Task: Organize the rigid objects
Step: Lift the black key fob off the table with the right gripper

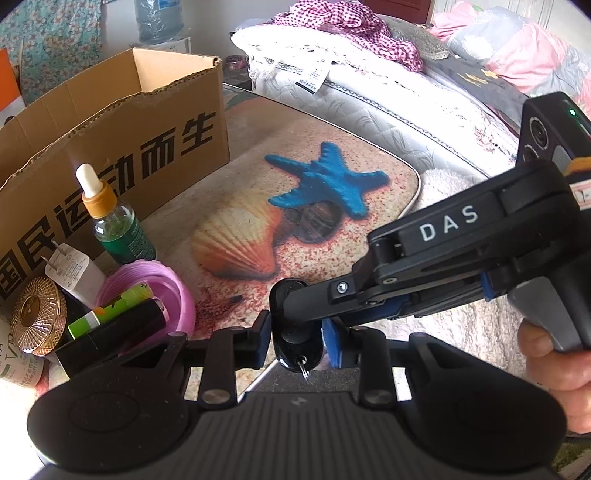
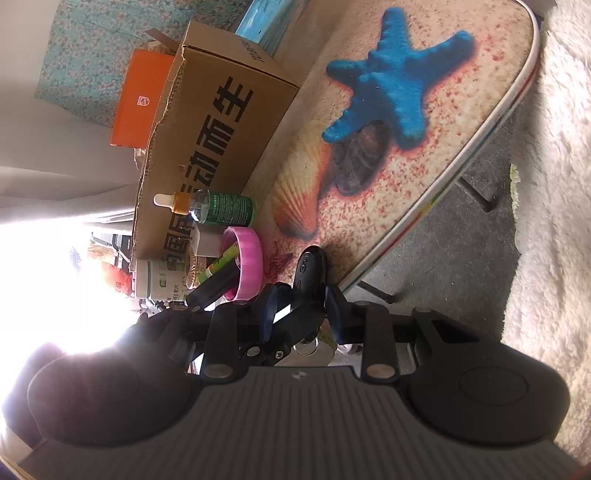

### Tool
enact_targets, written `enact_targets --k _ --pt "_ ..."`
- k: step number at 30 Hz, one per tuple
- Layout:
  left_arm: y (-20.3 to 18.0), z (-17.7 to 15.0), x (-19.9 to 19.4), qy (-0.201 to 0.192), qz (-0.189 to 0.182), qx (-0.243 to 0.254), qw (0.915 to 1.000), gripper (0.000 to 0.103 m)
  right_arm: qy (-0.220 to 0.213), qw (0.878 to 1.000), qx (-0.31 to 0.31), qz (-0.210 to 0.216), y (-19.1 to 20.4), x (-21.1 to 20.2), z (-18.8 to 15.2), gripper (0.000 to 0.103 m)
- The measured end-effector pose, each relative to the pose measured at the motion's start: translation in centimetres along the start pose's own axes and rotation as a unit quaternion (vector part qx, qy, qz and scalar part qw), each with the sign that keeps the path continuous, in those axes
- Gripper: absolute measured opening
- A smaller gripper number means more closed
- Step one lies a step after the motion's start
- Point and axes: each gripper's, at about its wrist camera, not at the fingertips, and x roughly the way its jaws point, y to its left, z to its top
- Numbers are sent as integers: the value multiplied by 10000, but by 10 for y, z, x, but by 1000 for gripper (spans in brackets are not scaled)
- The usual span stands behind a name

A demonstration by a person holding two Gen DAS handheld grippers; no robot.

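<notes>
Together, both grippers pinch one black key fob (image 1: 295, 343) at the table's near edge (image 2: 436, 218).
Left gripper (image 1: 295, 338) and right gripper (image 2: 301, 310) are clamped on it, beside the pink bowl (image 1: 181, 299).

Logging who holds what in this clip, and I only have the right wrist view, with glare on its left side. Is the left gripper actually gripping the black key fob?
Observer: Yes. In the left wrist view the left gripper has a pad against each side of the key fob.
Operator: What stands between the dropper bottle and the pink bowl?
Observer: A white charger plug, prongs pointing up.
Operator: And past the table?
Observer: Piled bedding, with a pink checked cloth on top.
</notes>
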Motion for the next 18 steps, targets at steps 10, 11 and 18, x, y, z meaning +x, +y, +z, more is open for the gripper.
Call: enact_targets --k 10,11,18 --pt "23 -4 1 170 -425 -465 9979 52 17 9999 107 45 -1 8 3 22" --pt "24 -5 1 180 -461 -474 9976 52 23 9999 102 46 -1 8 3 22" --pt "13 -8 3 101 -108 -193 9997 43 67 9999 -97 -11 7 14 5 20"
